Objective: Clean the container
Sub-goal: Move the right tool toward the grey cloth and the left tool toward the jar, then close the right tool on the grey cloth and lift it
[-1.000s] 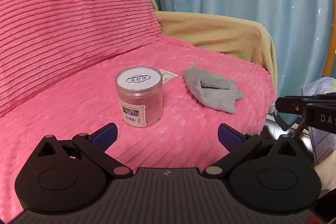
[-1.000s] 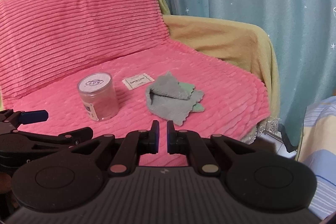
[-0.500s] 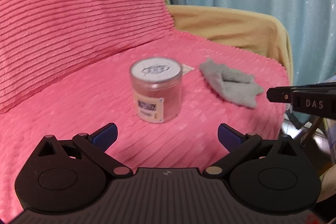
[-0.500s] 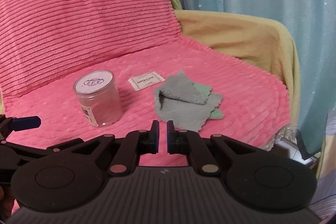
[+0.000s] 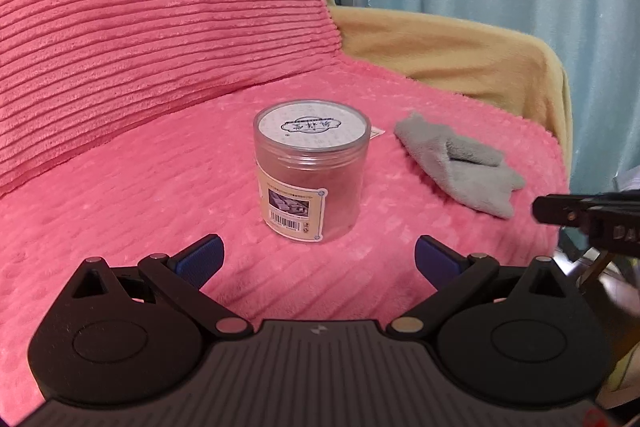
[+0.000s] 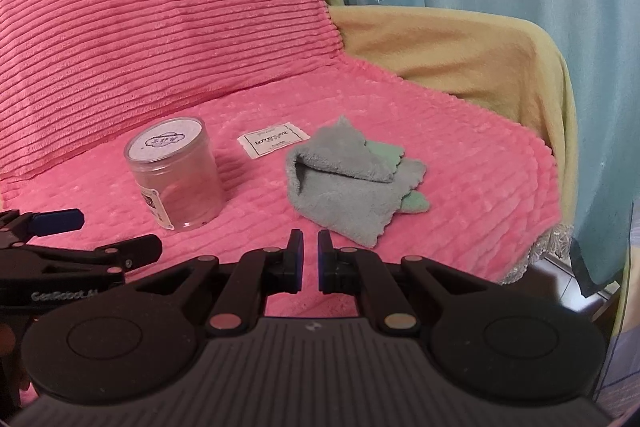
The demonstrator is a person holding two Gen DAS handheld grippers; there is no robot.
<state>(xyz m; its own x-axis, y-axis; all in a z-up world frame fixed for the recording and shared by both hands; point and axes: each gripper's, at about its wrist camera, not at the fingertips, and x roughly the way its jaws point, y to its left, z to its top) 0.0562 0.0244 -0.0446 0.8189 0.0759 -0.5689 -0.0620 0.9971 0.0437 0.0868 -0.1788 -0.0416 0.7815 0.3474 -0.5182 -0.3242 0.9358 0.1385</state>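
Lidded clear jar [image 5: 311,169] stands mid-frame, grey cloth [image 6: 347,183] apart — cleaned or not, unclear; left gripper [image 5: 318,259] wide open and empty, right gripper [image 6: 309,263] nearly closed, empty.

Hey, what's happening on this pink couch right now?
A person holds two grippers over the pink blanket. The left gripper, jaws wide open, faces the lidded clear jar. The right gripper, jaws nearly shut and empty, points at the grey cloth. Nothing is grasped; a small packet lies beyond.

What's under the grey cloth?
A green cloth pokes out from under the grey cloth, both on the pink blanket. How much green lies beneath is hidden.
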